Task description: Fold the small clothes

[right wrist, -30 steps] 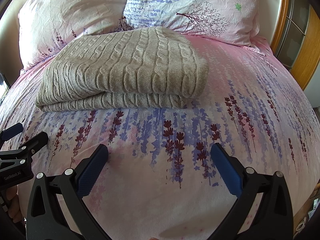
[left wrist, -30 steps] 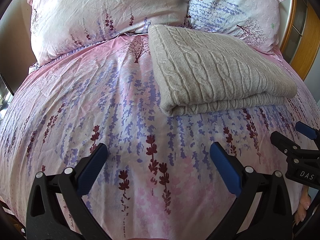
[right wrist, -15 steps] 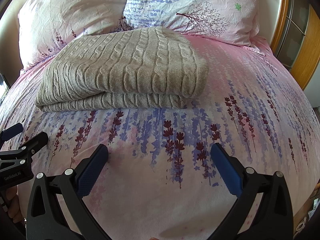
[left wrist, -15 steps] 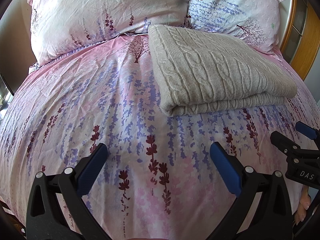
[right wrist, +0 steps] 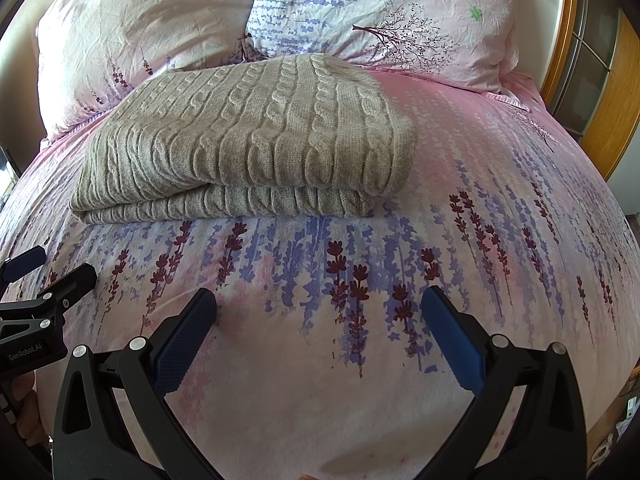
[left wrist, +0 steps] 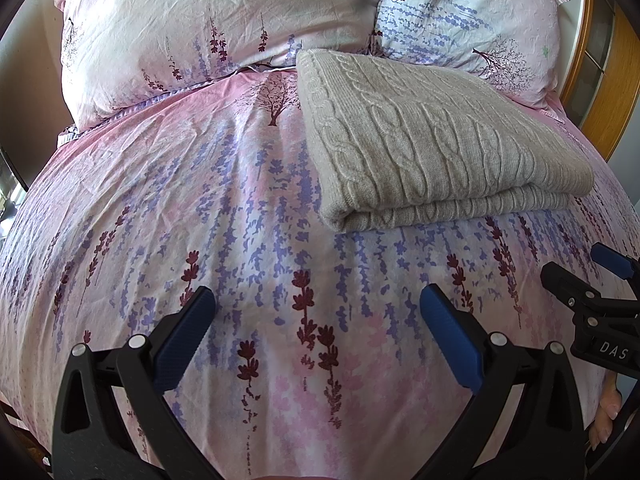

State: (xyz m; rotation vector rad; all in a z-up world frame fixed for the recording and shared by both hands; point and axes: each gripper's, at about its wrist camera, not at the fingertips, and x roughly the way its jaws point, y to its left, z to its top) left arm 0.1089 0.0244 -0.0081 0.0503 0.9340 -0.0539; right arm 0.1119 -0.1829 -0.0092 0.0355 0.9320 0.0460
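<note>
A beige cable-knit sweater [left wrist: 432,140] lies folded in a neat rectangle on the bed, near the pillows; it also shows in the right wrist view [right wrist: 256,136]. My left gripper [left wrist: 316,312] is open and empty, hovering over the bedspread in front of and left of the sweater. My right gripper [right wrist: 318,312] is open and empty, in front of the sweater. Each gripper appears at the edge of the other's view: the right one in the left wrist view [left wrist: 588,280], the left one in the right wrist view [right wrist: 48,276].
The bed has a pink floral duvet [left wrist: 180,208]. Two matching pillows [left wrist: 208,20] [right wrist: 384,12] lie at the head. A wooden door frame [right wrist: 608,88] stands at the right of the bed.
</note>
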